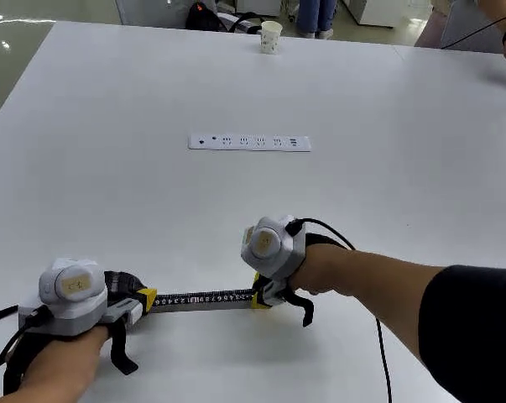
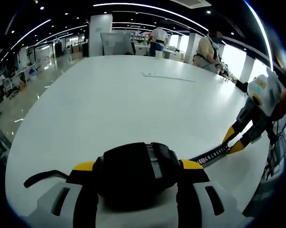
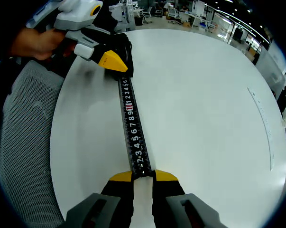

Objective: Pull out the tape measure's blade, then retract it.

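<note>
White table [image 1: 152, 84], left claw [image 2: 138, 166] clamps black tape measure [image 2: 133, 183], right claw [image 3: 143, 176] pinches numbered blade [image 3: 132, 128]

Head view looks down over the desk [image 1: 362, 101]. Both gripper views sit low, facing each other along the blade [image 3: 134, 133].

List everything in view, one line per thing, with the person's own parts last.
table: one, white, under everything
tape measure: one, black, near edge
blade: one, black with white numerals, stretched between the claws
power strip: one, white, mid-table
paper cup: one, white, far edge
people: two, beyond the far edge
mesh chair: one, grey, beside the table
left claw: one, yellow-tipped, shut on the tape measure
right claw: one, yellow-tipped, shut on the blade's end
left hand, right hand: one behind each claw
</note>
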A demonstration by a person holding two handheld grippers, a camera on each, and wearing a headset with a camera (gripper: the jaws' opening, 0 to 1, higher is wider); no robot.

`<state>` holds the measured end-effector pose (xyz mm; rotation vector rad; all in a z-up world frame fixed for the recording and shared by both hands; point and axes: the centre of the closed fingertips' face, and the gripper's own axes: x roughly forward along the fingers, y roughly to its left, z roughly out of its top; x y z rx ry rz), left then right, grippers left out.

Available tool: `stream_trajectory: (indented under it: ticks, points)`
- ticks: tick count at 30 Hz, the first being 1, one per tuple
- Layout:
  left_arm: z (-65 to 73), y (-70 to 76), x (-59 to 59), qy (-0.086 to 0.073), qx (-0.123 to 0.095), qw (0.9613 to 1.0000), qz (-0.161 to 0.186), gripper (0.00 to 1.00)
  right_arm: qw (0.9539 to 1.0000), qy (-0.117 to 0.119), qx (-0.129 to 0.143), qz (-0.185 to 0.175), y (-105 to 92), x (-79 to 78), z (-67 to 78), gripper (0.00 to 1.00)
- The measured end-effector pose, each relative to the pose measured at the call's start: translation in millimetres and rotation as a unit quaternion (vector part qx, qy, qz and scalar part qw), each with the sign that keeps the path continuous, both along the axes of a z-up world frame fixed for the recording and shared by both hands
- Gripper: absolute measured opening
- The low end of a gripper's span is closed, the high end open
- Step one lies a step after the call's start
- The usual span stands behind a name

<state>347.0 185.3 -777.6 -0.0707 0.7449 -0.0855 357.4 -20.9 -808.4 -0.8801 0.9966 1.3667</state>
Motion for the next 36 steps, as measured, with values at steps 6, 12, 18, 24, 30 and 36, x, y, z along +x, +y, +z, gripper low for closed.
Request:
stream_trajectory:
  ticks: [6,12,18,24,30,36]
  points:
    - [-1.0,0.9,1.2,0.001,-0.001,1.0000,-0.001,0.63,1.0000,0.000,0.000,0.000,1.3,-0.6,0.1,0.10]
    - [-2.7,2.0,2.0,0.001,-0.001,1.0000,-0.001,0.63,1.0000,0.000,-0.002,0.001,3.3,-0.1,0.0,0.10]
    - [-3.5,2.7,3.1,0.001,-0.001,1.0000,-0.002,0.63,1.0000,0.000,-0.002,0.000,4.9,0.1,-0.5,0.10]
    - [-4.1,3.6,3.7,0.001,-0.002,1.0000,-0.002,0.63,1.0000,0.001,-0.001,0.000,6.2,-0.1,-0.5,0.10]
    - [-4.6,4.5,5.0,0.000,-0.002,1.0000,-0.001,0.63,1.0000,0.001,-0.006,0.003,8.6,-0.7,-0.4,0.10]
    - [-4.6,4.3,5.5,0.001,-0.002,1.0000,-0.002,0.63,1.0000,0.003,-0.004,0.002,10.4,-0.2,-0.6,0.10]
